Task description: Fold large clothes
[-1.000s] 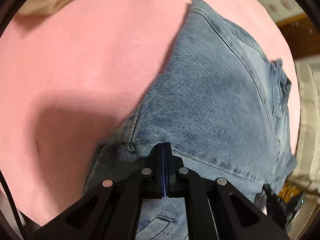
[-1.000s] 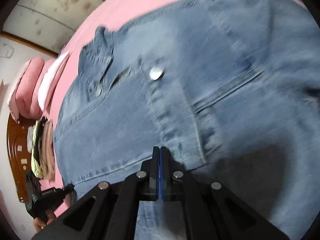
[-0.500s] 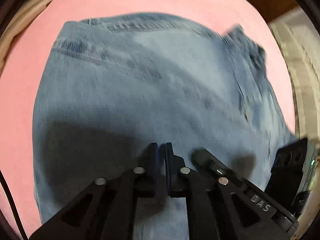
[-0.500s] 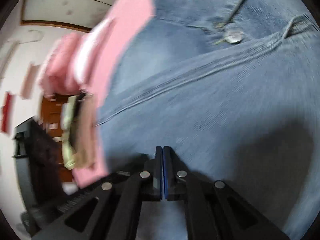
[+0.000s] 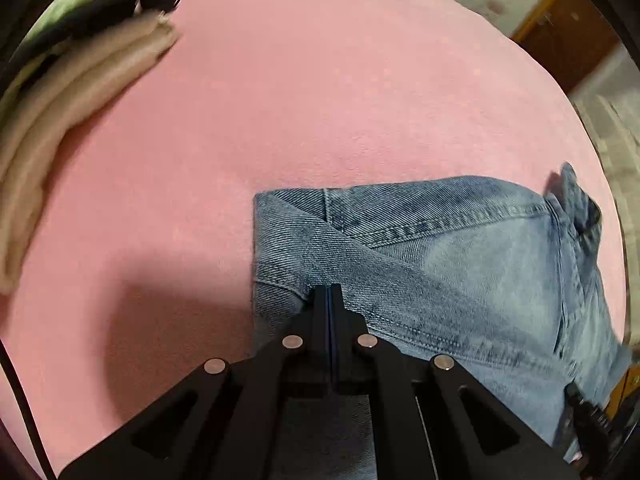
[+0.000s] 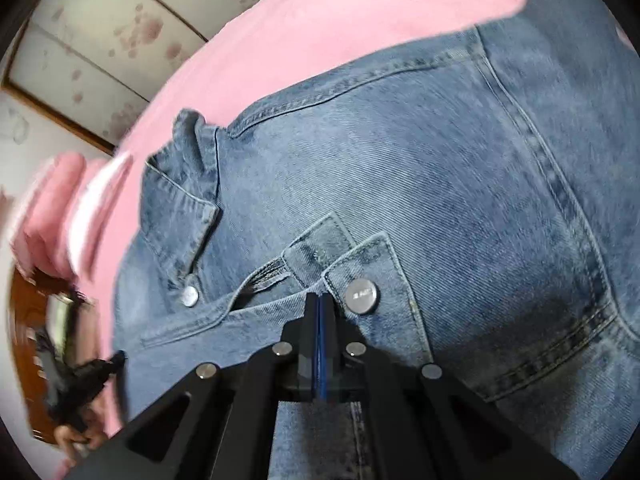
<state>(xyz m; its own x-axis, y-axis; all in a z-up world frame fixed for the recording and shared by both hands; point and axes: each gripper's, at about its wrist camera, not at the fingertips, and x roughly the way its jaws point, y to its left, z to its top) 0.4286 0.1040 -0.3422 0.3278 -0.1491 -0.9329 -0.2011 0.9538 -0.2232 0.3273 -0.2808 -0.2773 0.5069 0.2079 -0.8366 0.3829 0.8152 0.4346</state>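
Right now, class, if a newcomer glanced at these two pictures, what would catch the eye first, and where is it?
A blue denim jacket spread over a pink sheet dominates both views, its metal button glinting just beside the shut right gripper. In the left wrist view the shut left gripper pinches the jacket's near left corner, and beige folded clothes lie stacked at the far left.

Denim, pink cloth, matt black plastic

The jacket (image 6: 420, 184) is faded blue denim, coarse twill with raised stitching and dull metal buttons (image 6: 361, 297). The bed (image 5: 320, 100) wears a soft, matt pink cloth. Each gripper (image 5: 329, 300) is matt black plastic with shiny metal pins. Folded cloths (image 5: 68, 92) at the bed's edge look soft, beige.
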